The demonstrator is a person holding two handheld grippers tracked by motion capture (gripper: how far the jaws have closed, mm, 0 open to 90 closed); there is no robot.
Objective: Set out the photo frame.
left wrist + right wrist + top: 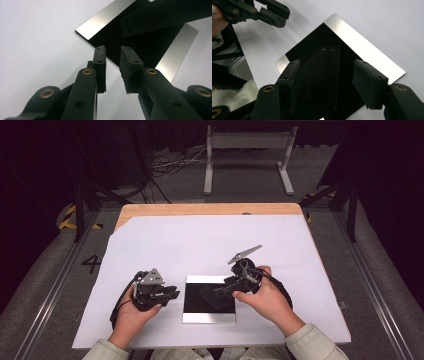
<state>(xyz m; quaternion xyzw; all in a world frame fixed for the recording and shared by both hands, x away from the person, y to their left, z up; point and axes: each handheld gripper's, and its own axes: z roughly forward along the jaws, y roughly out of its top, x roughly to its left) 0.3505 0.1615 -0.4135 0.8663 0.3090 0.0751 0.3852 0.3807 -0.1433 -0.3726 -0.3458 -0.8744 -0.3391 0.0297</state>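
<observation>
A square mirror-like plate (pixel 209 316), dark in the middle with bright silver bands, lies on the white sheet near the front edge. On it rests a flat black piece (pixel 211 295) with two small holes at one end (pixel 319 82) (pixel 160 15). My right gripper (pixel 223 290) (pixel 327 63) hovers over the plate (pixel 362 42), jaws open on either side of the black piece, with a gap at the right pad. My left gripper (pixel 172 294) (pixel 112 51) sits just left of the plate (pixel 100 21), its jaws a little apart and empty.
The white sheet (pixel 200 245) covers a wooden table (pixel 210 209). Behind the table a white metal stand (pixel 247 150) and cables are on the floor. The person's hands and pale sleeves come in from the bottom. The left gripper (pixel 274 15) shows at the top left of the right gripper view.
</observation>
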